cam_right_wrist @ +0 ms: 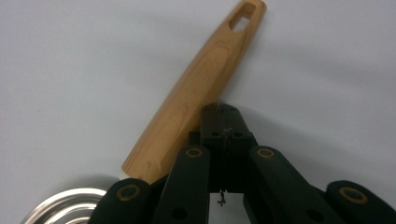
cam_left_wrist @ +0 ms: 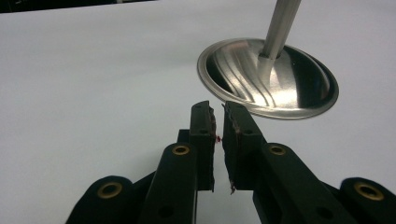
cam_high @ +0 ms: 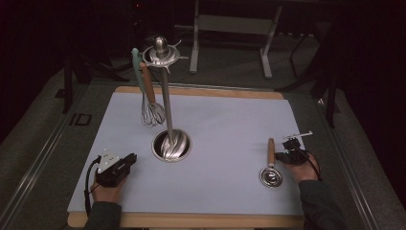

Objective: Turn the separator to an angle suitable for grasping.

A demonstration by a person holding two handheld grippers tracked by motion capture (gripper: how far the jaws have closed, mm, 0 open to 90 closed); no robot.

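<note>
A metal utensil stand rises from a round ribbed base [cam_high: 171, 145] [cam_left_wrist: 268, 79] in the middle of the white mat. From its hooked top [cam_high: 162, 53] hang a whisk [cam_high: 151, 106] with a wooden handle and a teal utensil [cam_high: 136, 64]. At the right a small metal spiral tool [cam_high: 271, 176] lies flat, its wooden handle [cam_high: 271, 151] [cam_right_wrist: 201, 93] pointing away. My right gripper [cam_high: 281, 154] [cam_right_wrist: 225, 109] is shut with nothing in it, its tip against the handle's right side. My left gripper [cam_high: 132, 158] [cam_left_wrist: 218, 109] rests near the base, with a narrow gap between its jaws and nothing in the gap.
The white mat [cam_high: 225, 120] lies on a wooden board [cam_high: 191, 220] with bare room between the stand and the right-hand tool. Grey floor and a table frame [cam_high: 230, 28] lie beyond the far edge.
</note>
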